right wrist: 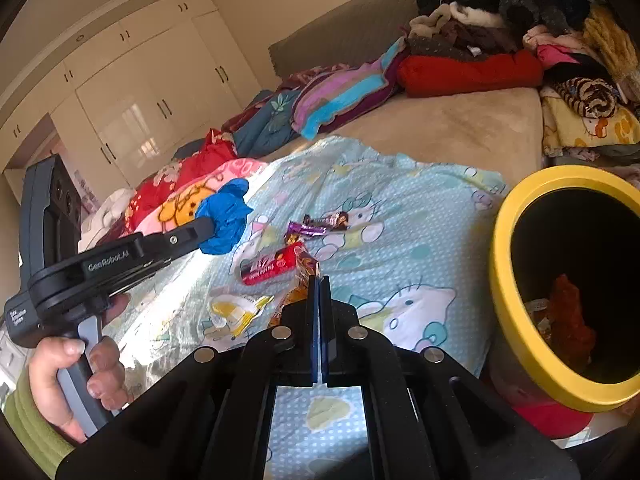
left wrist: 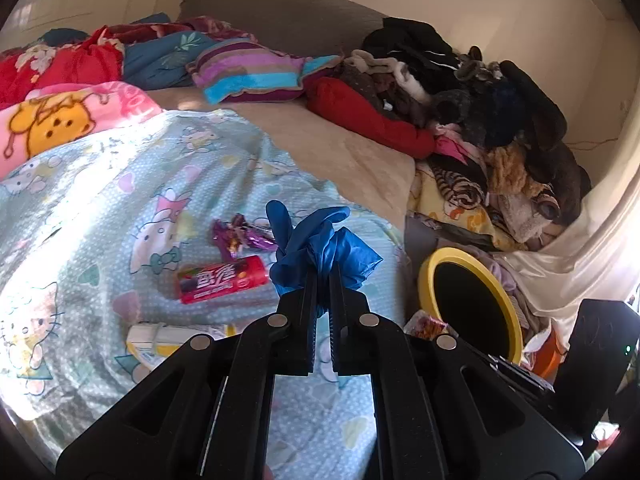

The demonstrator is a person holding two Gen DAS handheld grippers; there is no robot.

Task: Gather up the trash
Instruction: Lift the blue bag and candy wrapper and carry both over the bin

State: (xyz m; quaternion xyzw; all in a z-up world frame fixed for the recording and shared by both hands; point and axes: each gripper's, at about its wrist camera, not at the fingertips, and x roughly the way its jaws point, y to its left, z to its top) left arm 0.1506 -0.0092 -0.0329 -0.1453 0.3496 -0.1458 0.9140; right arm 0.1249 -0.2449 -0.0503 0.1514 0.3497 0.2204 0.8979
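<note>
My left gripper (left wrist: 324, 276) is shut on a crumpled blue glove (left wrist: 320, 244), held above the Hello Kitty sheet (left wrist: 120, 184). The right wrist view shows that gripper (right wrist: 208, 224) from the side, with the glove (right wrist: 226, 216) at its tip and a hand on its handle. My right gripper (right wrist: 319, 280) is shut on an orange-brown snack wrapper (right wrist: 298, 276). On the sheet lie a red candy tube (left wrist: 222, 278) (right wrist: 272, 268), a purple wrapper (left wrist: 240, 236) (right wrist: 316, 224) and a yellow-white pack (left wrist: 160, 340) (right wrist: 236, 310). The yellow-rimmed bin (left wrist: 428, 280) (right wrist: 504, 280) stands to the right, beside the bed.
Orange trash (right wrist: 568, 320) lies inside the bin. A heap of clothes (left wrist: 480, 100) fills the bed's far right. Striped and red pillows (left wrist: 248, 72) and blankets lie at the back. White wardrobes (right wrist: 140, 100) line the wall on the left.
</note>
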